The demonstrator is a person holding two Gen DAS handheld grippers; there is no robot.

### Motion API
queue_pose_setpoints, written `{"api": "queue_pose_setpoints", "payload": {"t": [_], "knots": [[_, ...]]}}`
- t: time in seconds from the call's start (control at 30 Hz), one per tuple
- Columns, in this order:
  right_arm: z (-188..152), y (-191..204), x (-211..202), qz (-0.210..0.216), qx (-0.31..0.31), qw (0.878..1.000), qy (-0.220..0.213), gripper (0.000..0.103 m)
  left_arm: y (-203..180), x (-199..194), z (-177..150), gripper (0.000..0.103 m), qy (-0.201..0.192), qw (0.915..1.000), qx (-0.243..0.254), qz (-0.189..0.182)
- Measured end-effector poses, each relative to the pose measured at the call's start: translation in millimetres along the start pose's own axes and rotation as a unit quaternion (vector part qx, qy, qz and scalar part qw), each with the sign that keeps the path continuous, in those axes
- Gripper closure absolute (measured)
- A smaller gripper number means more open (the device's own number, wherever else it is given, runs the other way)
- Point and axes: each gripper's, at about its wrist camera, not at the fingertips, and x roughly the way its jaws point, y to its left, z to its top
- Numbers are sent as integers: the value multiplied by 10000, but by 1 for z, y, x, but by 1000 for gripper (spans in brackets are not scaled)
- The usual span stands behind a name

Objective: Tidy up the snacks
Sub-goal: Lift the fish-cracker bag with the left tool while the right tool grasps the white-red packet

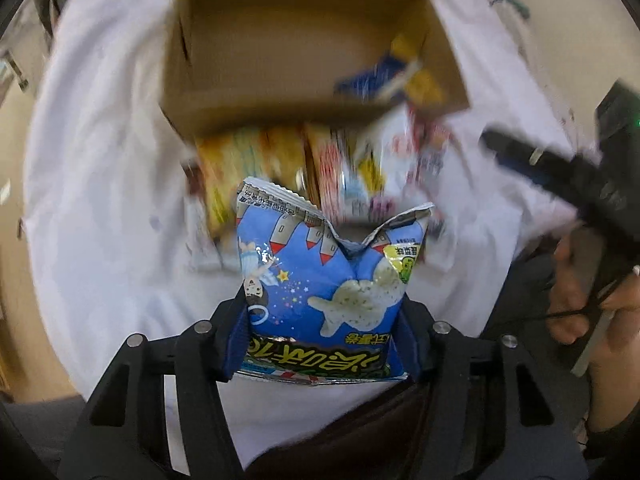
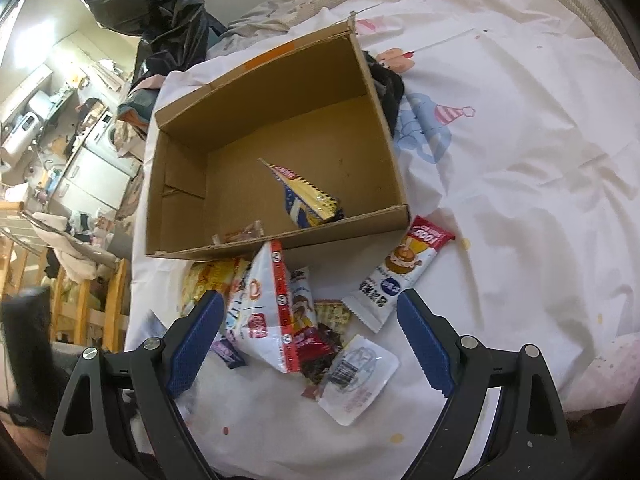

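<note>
Left tool [image 1: 320, 332] pinching blue snack bag [image 1: 320, 280], cardboard box [image 1: 192, 80] ahead beyond it. Right tool [image 2: 310, 344] spread wide, empty, above loose snack packets [image 2: 276, 312] on bed sheet [image 2: 520, 160], box just beyond.

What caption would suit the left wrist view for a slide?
Left gripper clamps a blue snack bag above the snack pile, the cardboard box ahead.
</note>
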Motion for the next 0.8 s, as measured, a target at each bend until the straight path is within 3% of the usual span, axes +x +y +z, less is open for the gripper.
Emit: {"api": "queue_pose_setpoints", "payload": {"t": [0.17, 0.37, 0.57, 0.7, 0.8], "knots": [[1, 5, 10, 172, 57, 9997, 165, 13, 25, -11, 11, 46, -444, 9971, -534, 315], [3, 26, 37, 248, -163, 9982, 529, 13, 57, -8, 2, 46, -612, 9875, -1394, 415], [4, 46, 66, 74, -402, 9957, 831, 13, 66, -16, 15, 46, -792, 9844, -1522, 390], [2, 53, 85, -39, -489, 9929, 1084, 19, 70, -14, 19, 46, -764, 9839, -1597, 255], [0, 53, 93, -379, -654, 9904, 1154, 28, 70, -15, 20, 46, -782, 9841, -1563, 319]]}}
